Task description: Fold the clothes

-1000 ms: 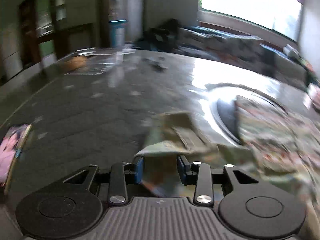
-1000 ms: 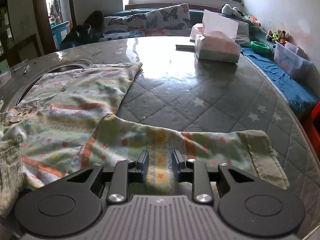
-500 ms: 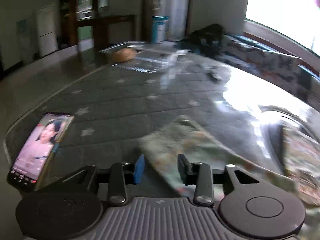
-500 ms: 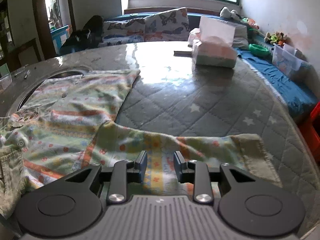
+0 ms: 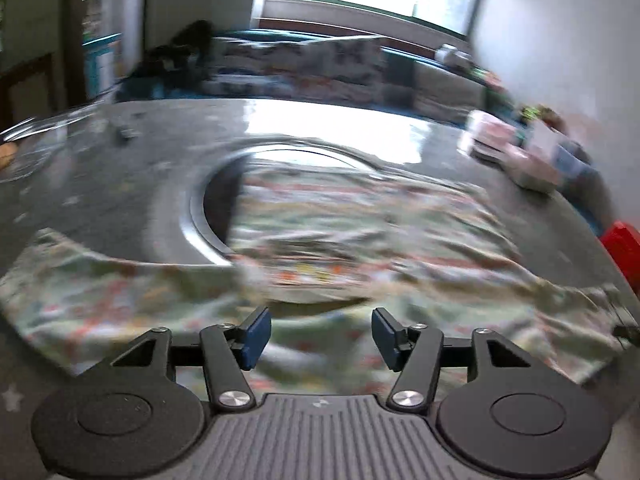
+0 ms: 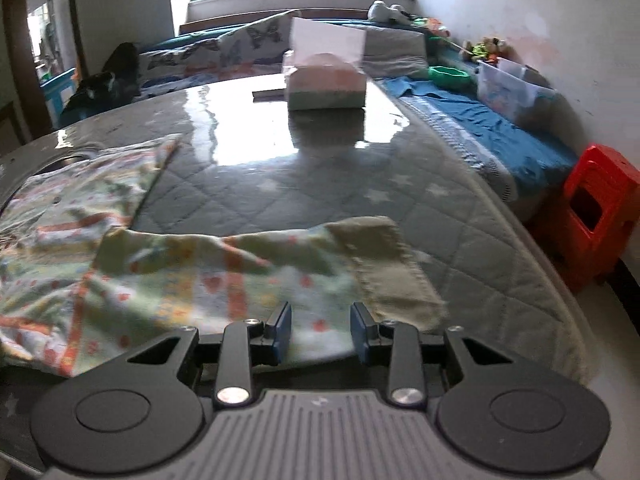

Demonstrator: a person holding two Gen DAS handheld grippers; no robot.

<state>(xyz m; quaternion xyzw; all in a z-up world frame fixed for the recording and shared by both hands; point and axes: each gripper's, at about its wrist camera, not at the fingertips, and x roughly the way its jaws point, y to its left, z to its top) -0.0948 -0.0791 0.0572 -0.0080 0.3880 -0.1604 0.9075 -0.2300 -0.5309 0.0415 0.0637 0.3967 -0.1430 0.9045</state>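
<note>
Though heavily motion-blurred, left wrist view: left gripper [image 5: 319, 334] jaws wide apart, holding nothing, above pale floral child's garment [image 5: 344, 240] spread on grey quilted round table [image 5: 120, 184]. No legible writing.

Right wrist view: right gripper [image 6: 320, 334] jaws parted, empty, over garment sleeve [image 6: 248, 276]. Pink tissue box [image 6: 326, 86] beyond; red plastic stool [image 6: 596, 216] off-table.

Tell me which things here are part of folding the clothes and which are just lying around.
Part of the job:
patterned garment
its sleeve
left gripper, open
right gripper, open
table

Lying about:
tissue box
red stool
clear storage bin
green bowl
</note>
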